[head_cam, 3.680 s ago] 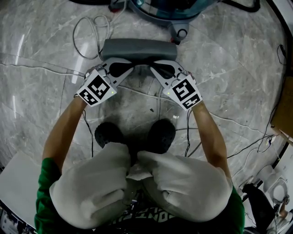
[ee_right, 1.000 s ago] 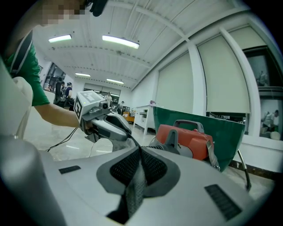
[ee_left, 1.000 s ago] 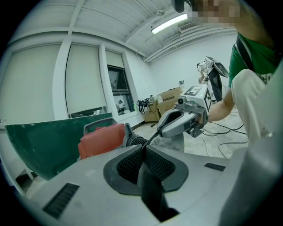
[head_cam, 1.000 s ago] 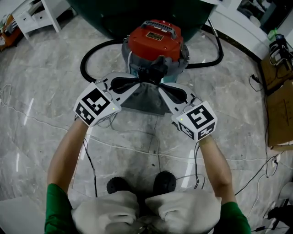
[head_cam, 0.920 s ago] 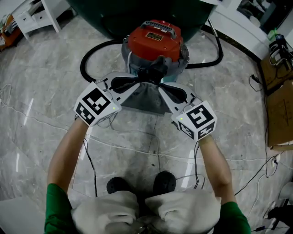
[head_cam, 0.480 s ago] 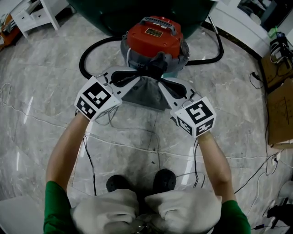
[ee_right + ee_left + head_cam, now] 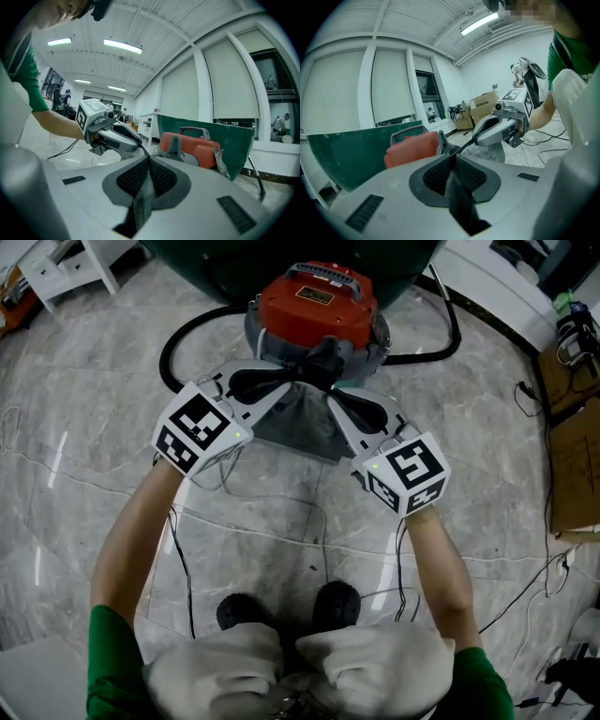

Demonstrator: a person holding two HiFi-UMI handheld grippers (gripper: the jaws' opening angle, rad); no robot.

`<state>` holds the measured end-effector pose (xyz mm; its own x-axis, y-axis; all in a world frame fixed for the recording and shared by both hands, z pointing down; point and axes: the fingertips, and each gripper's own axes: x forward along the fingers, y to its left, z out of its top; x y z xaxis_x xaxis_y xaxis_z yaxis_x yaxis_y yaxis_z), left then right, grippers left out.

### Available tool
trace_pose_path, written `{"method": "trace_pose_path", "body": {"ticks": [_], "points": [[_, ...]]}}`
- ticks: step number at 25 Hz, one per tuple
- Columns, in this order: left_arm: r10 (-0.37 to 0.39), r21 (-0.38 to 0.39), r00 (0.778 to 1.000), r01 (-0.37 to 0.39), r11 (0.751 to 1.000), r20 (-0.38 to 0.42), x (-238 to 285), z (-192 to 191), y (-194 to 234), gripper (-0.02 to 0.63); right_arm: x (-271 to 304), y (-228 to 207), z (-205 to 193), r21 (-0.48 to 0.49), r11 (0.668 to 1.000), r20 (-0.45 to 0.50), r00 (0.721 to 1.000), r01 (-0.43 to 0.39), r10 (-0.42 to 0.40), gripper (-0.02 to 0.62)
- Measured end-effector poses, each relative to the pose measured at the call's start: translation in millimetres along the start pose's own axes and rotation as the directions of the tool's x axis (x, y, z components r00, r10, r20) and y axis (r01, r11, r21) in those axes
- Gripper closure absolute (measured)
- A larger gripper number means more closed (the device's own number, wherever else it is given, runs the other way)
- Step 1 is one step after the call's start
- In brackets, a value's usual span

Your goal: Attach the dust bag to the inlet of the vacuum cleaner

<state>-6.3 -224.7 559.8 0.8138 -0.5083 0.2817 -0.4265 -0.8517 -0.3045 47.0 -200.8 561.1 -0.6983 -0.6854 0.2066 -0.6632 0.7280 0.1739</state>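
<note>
The vacuum cleaner has a red lid and a grey drum, with its black inlet facing me. A grey dust bag hangs just in front of that inlet, its top edge right at it. My left gripper is shut on the bag's upper left edge and my right gripper on its upper right edge. Dark bag fabric shows pinched between the left jaws, and the same fabric between the right jaws. The red lid also sits just beyond the jaw tips.
A black hose loops on the marble floor around the vacuum. Thin cables trail by my feet. A green board stands behind the vacuum, a cardboard box at the right, white furniture at the upper left.
Both grippers have carried the bag from the floor up to the vacuum. Over the last second they edged the bag's top closer to the inlet.
</note>
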Motion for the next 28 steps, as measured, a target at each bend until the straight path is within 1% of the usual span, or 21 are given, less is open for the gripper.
{"method": "trace_pose_path", "body": {"ticks": [7, 18, 24, 28], "points": [[-0.004, -0.006, 1.000, 0.004, 1.000, 0.003, 6, 3, 3, 0.568, 0, -6, 2, 0.015, 1.000, 0.008, 1.000, -0.015, 0.015, 0.572], [-0.015, -0.002, 1.000, 0.015, 1.000, 0.019, 10, 4, 6, 0.566, 3, -12, 3, 0.037, 0.999, 0.026, 1.000, -0.013, 0.012, 0.572], [-0.028, -0.033, 0.999, 0.029, 0.999, 0.042, 13, -1, 12, 0.565, 7, -16, 4, 0.036, 0.999, 0.024, 1.000, -0.016, 0.015, 0.572], [-0.029, -0.053, 0.998, 0.032, 0.998, 0.059, 15, -1, 14, 0.565, 10, -21, 5, 0.053, 0.998, 0.027, 1.000, -0.014, 0.013, 0.572]]}}
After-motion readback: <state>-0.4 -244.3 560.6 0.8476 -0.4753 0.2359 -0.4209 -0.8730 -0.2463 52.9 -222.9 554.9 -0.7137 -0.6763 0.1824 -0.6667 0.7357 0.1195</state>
